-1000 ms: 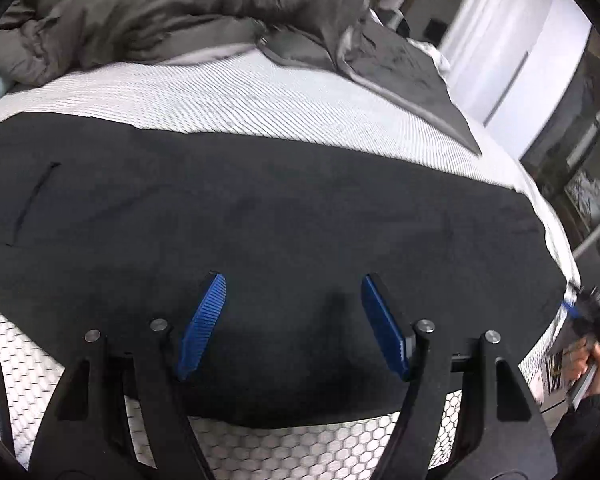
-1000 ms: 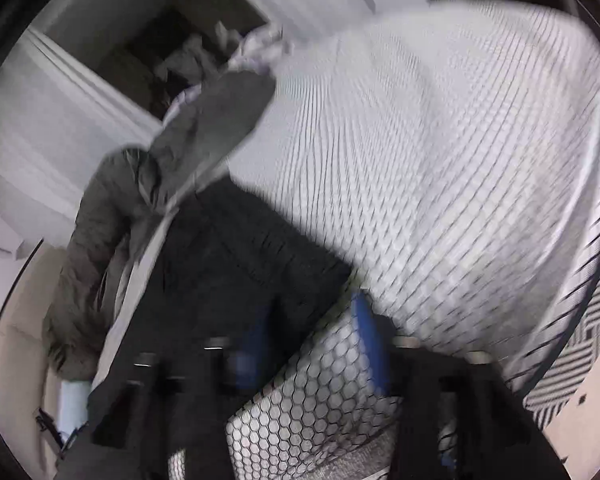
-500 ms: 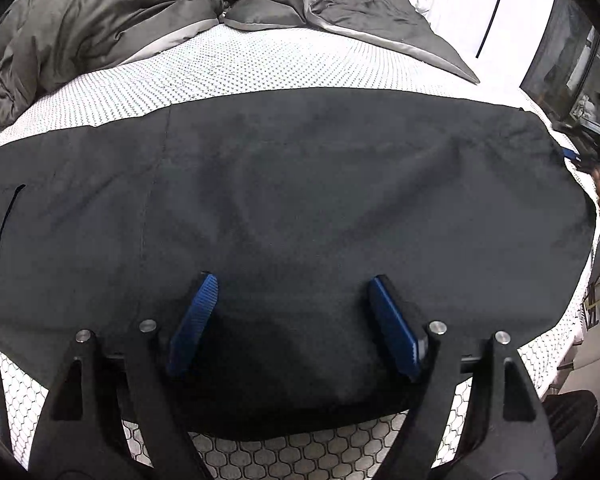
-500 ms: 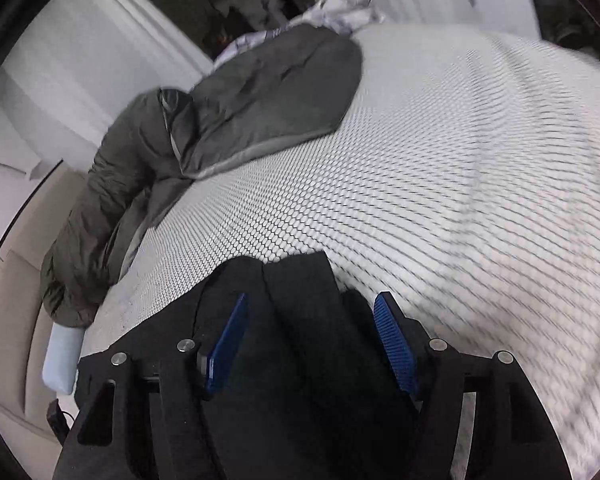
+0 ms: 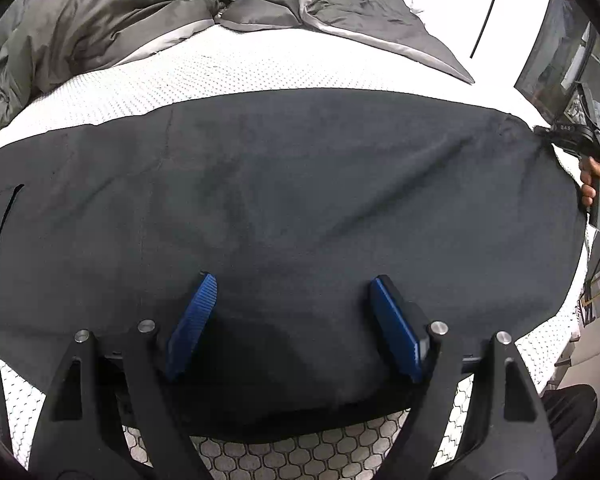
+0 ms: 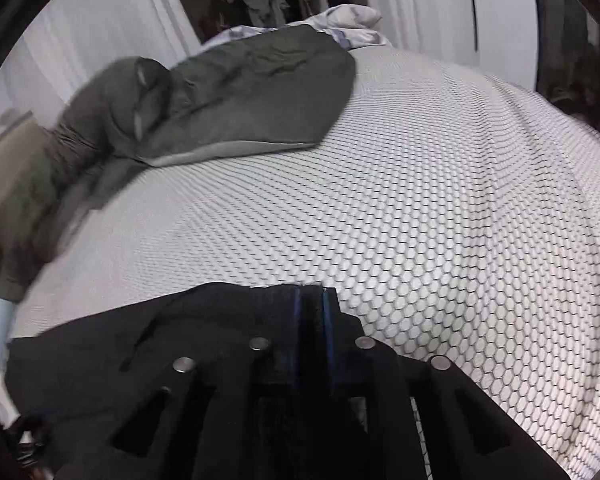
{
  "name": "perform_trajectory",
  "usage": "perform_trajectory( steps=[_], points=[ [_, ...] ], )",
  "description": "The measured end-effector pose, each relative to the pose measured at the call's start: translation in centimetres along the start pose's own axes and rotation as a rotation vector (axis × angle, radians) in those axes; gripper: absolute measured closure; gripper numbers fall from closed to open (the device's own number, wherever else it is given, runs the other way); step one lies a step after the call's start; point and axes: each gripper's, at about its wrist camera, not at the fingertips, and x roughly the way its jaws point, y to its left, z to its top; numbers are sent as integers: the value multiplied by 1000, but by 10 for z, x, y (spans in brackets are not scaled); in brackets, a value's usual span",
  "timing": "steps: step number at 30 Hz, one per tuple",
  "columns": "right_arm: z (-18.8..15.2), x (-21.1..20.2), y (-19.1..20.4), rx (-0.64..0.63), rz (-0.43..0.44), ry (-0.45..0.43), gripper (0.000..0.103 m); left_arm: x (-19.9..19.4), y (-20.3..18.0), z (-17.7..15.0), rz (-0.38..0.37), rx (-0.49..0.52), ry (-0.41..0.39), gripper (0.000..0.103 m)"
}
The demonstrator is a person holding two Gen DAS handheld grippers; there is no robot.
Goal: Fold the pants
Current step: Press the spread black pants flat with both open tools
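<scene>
Black pants (image 5: 300, 200) lie spread flat across the bed, with a pocket slit at the left end. My left gripper (image 5: 292, 278) hovers over their near edge, open, its blue pads (image 5: 192, 320) wide apart and nothing pinched between them. In the right wrist view my right gripper (image 6: 312, 298) is closing its jaws on the pants' end (image 6: 180, 340), with a strip of black cloth pressed between the pads. In the left wrist view, the right gripper (image 5: 572, 136) sits at the pants' far right corner, held by a hand (image 5: 598, 190).
A white honeycomb-patterned mattress cover (image 6: 420, 200) spreads beyond the pants. A bunched grey duvet (image 5: 140, 12) lies along the far side, with a pale pillow (image 6: 352, 16) behind it. The bed's edge drops off at the right (image 5: 556, 336). White curtains (image 6: 100, 32) hang behind.
The right gripper swung across the bed to the pants' end and its jaws went from wide apart to pinched on the black cloth. The left gripper rolled slightly and stayed over the pants.
</scene>
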Motion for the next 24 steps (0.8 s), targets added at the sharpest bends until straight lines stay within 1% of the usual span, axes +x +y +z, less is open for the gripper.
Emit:
perform_trajectory(
  steps=[1,2,4,5,6,7,9,10,11,12,14,15,17,18,20,21,22,23,24],
  points=[
    [0,-4,0,14,-37,0,88,-4,2,0,-1,-12,-8,26],
    [-1,-16,1,21,-75,-21,82,-8,2,1,-7,-22,-23,26],
    [-9,-47,6,8,-156,-96,73,-21,0,1,-44,-26,-82,26],
    [-16,-63,13,7,-170,-120,60,-28,-4,2,-65,-11,-109,25],
    [-25,-80,20,3,-150,-143,49,-31,-8,3,-77,4,-119,25],
    [-35,-95,33,-10,-100,-158,45,-30,-16,5,-92,21,-120,24],
    [-63,-114,65,-71,5,-152,20,-23,-28,6,-103,38,-96,24],
    [-72,-114,80,-97,34,-148,14,-17,-36,7,-108,59,-77,24],
    [-86,-113,100,-139,67,-128,11,-12,-42,7,-103,76,-66,24],
    [-98,-107,121,-183,98,-96,11,-6,-47,6,-91,91,-56,24],
    [-121,-97,148,-240,143,-54,11,3,-54,2,-70,125,-30,23],
    [-134,-84,166,-279,177,-17,11,5,-55,0,-61,142,-29,23],
    [-151,-64,191,-348,210,39,11,2,-57,-9,-44,179,-35,20],
    [-161,-52,202,-427,179,70,11,0,-54,-12,-46,188,-33,19],
    [-171,-39,208,-523,92,87,11,-4,-42,-19,-49,197,-30,18],
    [-171,-37,201,-535,79,89,11,-5,-36,-21,-42,191,-31,18],
    [-167,-35,195,-517,70,96,11,-8,-28,-24,-35,178,-31,18],
    [-166,-36,183,-499,42,99,11,-10,-21,-26,-33,166,-30,18],
    [-162,-38,170,-486,-26,87,11,-13,-16,-27,-33,154,-33,18]
  ],
)
